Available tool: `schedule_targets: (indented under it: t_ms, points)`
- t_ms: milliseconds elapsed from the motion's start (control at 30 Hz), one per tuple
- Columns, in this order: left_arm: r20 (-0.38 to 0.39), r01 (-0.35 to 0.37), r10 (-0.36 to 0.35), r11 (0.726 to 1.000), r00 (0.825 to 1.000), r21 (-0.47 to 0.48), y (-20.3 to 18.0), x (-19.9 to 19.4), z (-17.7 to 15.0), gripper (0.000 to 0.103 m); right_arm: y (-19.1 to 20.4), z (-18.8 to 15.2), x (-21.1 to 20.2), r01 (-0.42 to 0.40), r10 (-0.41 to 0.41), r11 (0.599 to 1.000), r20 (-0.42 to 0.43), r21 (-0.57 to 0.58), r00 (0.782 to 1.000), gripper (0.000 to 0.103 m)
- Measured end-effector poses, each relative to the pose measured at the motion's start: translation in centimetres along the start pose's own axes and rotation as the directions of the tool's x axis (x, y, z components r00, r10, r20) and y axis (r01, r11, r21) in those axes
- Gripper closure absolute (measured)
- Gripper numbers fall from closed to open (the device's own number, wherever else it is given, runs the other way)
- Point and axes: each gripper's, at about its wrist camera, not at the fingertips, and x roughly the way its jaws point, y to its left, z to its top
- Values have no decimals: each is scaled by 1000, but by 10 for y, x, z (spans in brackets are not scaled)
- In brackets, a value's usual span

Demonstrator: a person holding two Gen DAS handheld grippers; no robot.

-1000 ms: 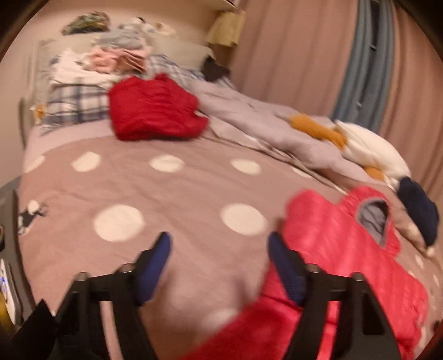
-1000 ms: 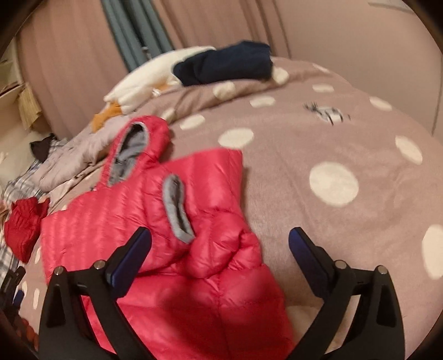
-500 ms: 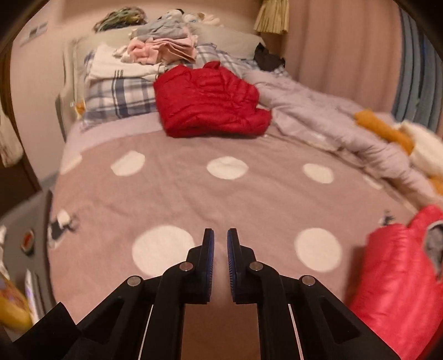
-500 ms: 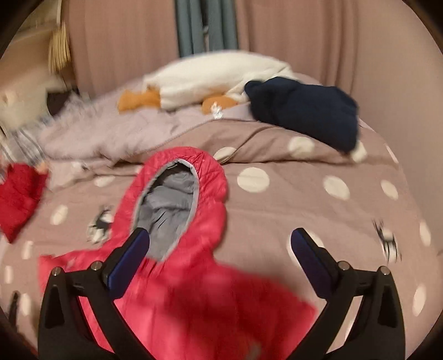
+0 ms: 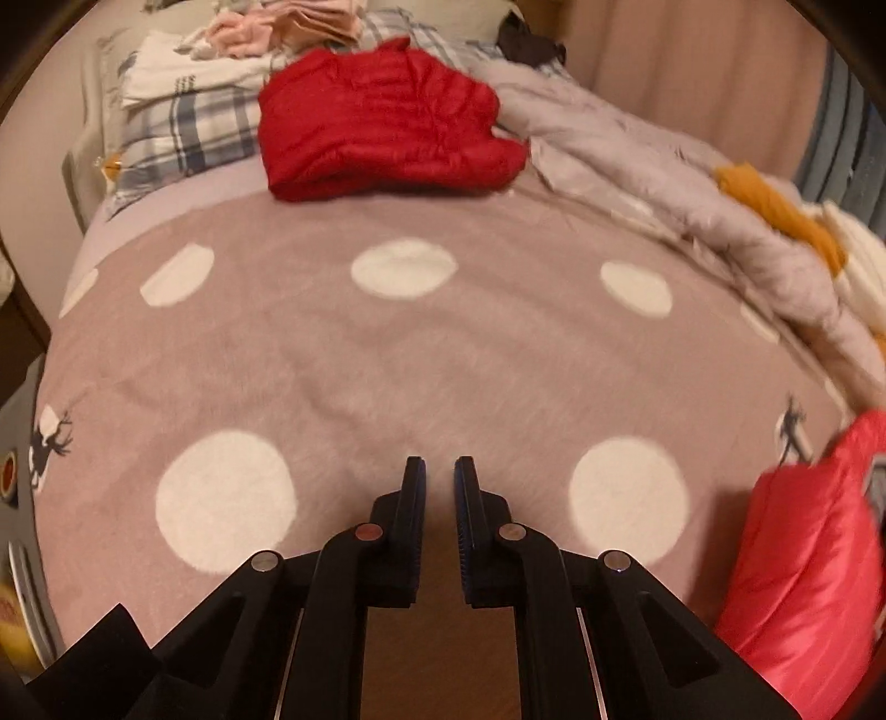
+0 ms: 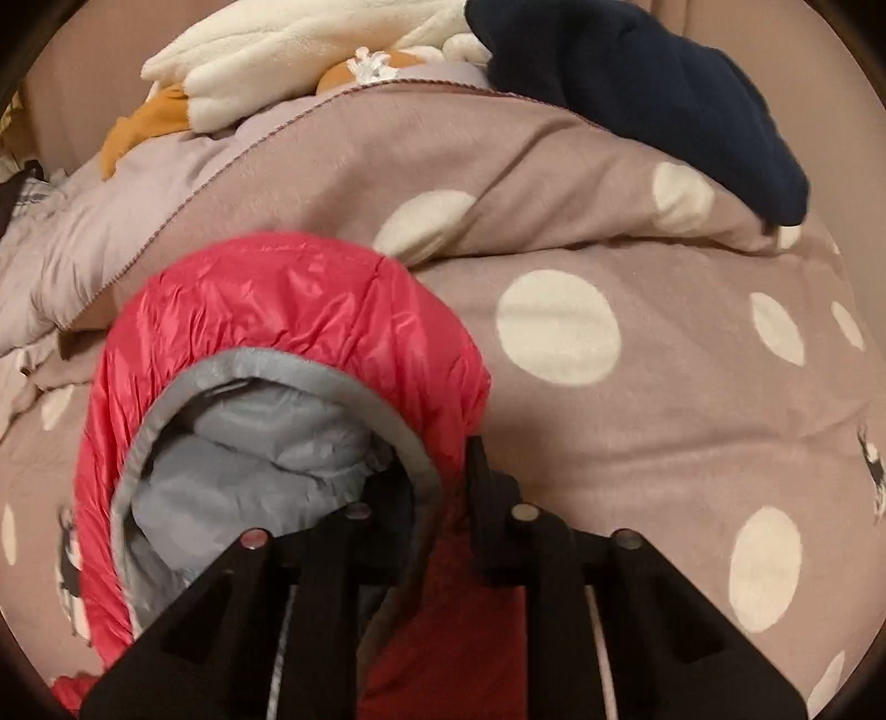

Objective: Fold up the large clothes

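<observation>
Your right gripper point(image 6: 448, 471) has just closed its jaws on the pink jacket's hood point(image 6: 288, 310), apparently at its grey rim. Only your left view shows your left gripper point(image 5: 440, 482) shut on nothing above the bed point(image 5: 443, 360), the jacket point(image 5: 803, 554) at the bed's right edge.

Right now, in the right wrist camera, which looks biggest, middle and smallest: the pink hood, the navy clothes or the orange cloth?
1. Pink hood, though it sits nearest the camera, so that inflates it.
2. Navy clothes, farther back, so their true size against the hood is unsure.
3. Orange cloth, partly hidden under the white fleece.
</observation>
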Motion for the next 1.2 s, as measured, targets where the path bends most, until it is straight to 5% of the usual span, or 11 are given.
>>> schedule_targets:
  t_ms: [167, 300, 400, 600, 700, 733, 900, 1000, 1067, 1133, 1200]
  points:
    - [119, 17, -26, 997, 993, 81, -9, -24, -8, 94, 3, -1, -88, -35, 51, 995, 187, -91, 981, 94]
    - [109, 49, -58, 996, 992, 78, 0, -29, -7, 94, -7, -38, -194, -152, 227, 960, 340, -235, 912, 94]
    - [122, 33, -37, 999, 992, 39, 3, -32, -8, 94, -34, -94, -245, -224, 322, 931, 359, -288, 876, 93]
    - [41, 110, -110, 994, 993, -15, 10, -45, -23, 94, -100, -196, -257, -322, 360, 931, 284, -173, 889, 87]
    - [15, 169, -169, 986, 985, -5, 10, -55, -33, 71, -124, -210, -246, -358, 353, 933, 269, -31, 896, 6]
    - [11, 199, -199, 980, 980, -11, 11, -58, -37, 50, -128, -211, -244, -380, 361, 925, 276, 20, 891, 2]
    - [-2, 452, -452, 892, 892, -5, 0, -74, -42, 40, -122, -208, -232, -587, 538, 795, 271, 151, 798, 2]
    - [-35, 594, -593, 804, 804, 34, -18, -78, -44, 36, -100, -199, -215, -656, 616, 737, 238, 162, 751, 3]
    - [-69, 592, -588, 805, 806, 46, -36, -74, -48, 33, -85, -193, -200, -678, 645, 715, 212, 169, 734, 8]
    - [-103, 595, -588, 802, 803, 62, -50, -68, -53, 32, -67, -186, -179, -676, 658, 722, 153, 145, 737, 37]
    - [-147, 621, -607, 781, 781, 70, -62, -62, -57, 33, -57, -189, -166, -584, 576, 805, 94, 109, 812, 86]
